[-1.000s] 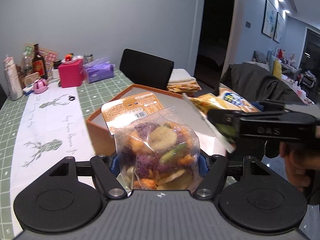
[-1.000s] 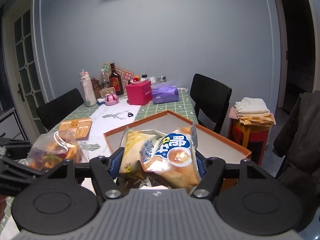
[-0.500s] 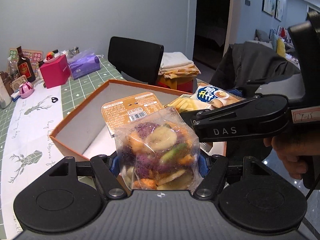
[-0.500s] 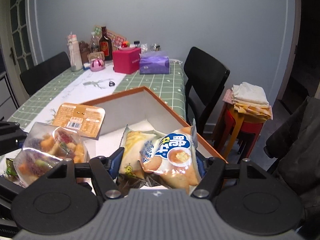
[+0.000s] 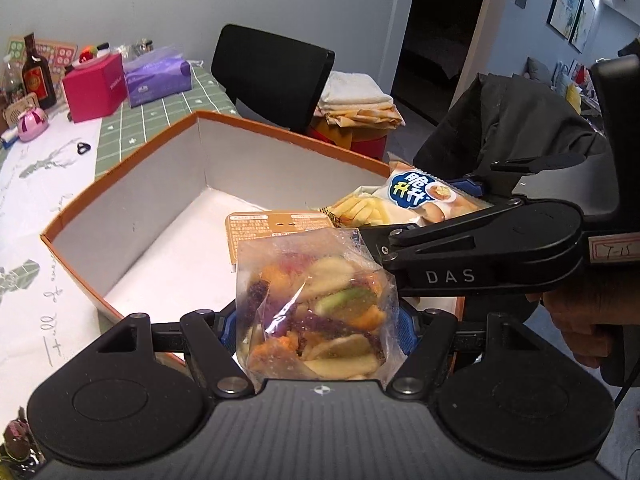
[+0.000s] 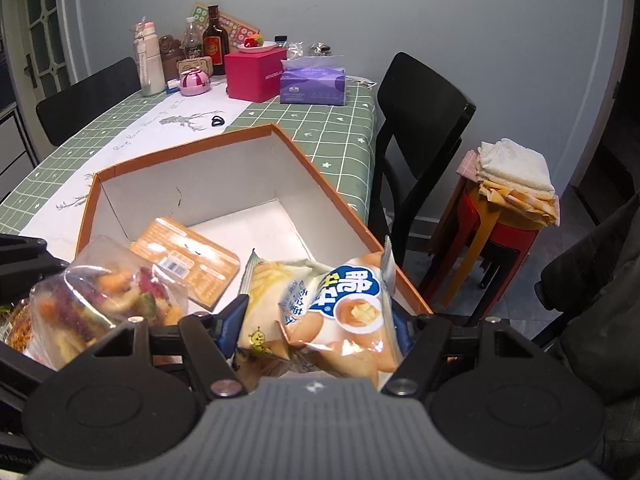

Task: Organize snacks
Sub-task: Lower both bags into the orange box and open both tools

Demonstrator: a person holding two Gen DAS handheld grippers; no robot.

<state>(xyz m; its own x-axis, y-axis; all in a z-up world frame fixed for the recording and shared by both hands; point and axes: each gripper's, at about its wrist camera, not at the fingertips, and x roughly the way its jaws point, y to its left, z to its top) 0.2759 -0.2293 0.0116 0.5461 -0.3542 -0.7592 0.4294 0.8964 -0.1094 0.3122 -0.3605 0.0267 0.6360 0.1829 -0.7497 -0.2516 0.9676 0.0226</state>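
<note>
My left gripper is shut on a clear bag of mixed dried fruit chips with an orange header card. It hangs over the near corner of an orange box with a white inside. My right gripper is shut on two packets: a blue-labelled crisp bag and a fries bag. They hang over the box's right rim. The fruit bag shows to their left. The box floor beyond both loads is bare white.
The box sits on a green checked tablecloth. A pink box, a purple tissue pack and bottles stand at the far end. A black chair and a red stool with folded cloths are to the right.
Both grippers have moved forward and down over the orange box, side by side, still gripping their bags. The box now fills more of both views.
</note>
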